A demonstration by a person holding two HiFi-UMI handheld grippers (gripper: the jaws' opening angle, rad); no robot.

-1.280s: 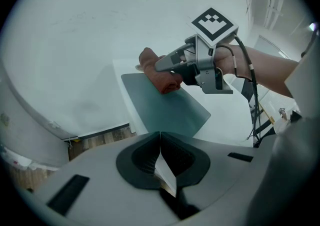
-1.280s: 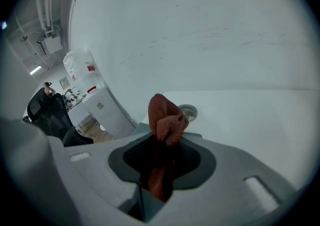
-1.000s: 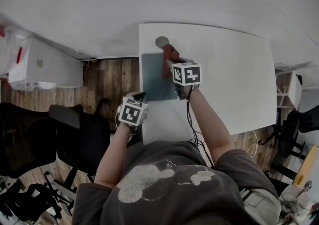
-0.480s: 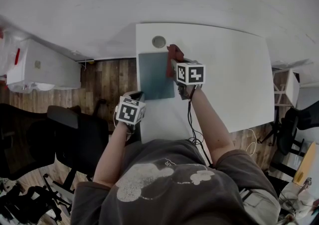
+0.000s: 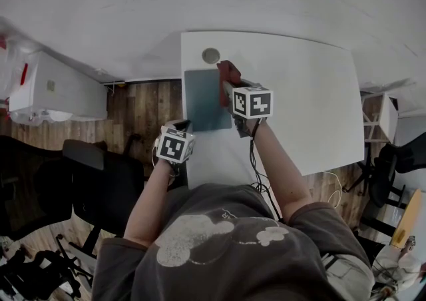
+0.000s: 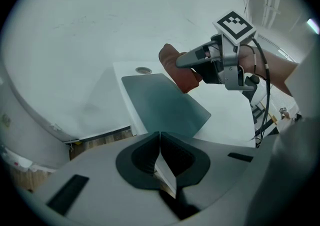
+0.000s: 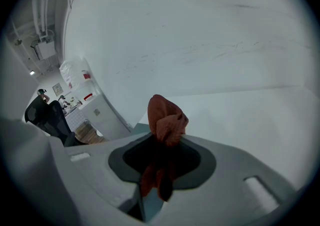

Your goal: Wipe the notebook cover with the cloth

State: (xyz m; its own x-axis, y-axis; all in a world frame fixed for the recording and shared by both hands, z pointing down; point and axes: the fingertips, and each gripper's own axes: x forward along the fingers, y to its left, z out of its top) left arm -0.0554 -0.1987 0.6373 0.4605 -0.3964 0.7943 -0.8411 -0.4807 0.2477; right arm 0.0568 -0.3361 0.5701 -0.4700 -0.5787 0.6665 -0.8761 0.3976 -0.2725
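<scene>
A dark grey-green notebook [image 5: 202, 100] lies flat near the white table's left edge, also in the left gripper view as the notebook [image 6: 162, 102]. My right gripper [image 5: 228, 86] is shut on a bunched red cloth [image 5: 225, 73] that rests at the notebook's far right edge. The cloth [image 7: 165, 115] sticks out past the shut right gripper [image 7: 162, 137], and from the side the cloth [image 6: 180, 70] hangs from the right gripper [image 6: 192, 60]. My left gripper [image 5: 181, 129] is at the notebook's near left corner; the left gripper [image 6: 160, 142] is shut on that edge.
A round cable grommet [image 5: 210, 56] is set in the table [image 5: 299, 93] just beyond the notebook. A white cabinet [image 5: 60, 86] stands left of the table over wooden floor. Black office chairs [image 5: 100, 180] are at the near left. A cable [image 5: 256, 166] trails from the right gripper.
The right gripper carried the cloth a little right along the notebook's far edge, then back left. The left gripper stayed at the near corner.
</scene>
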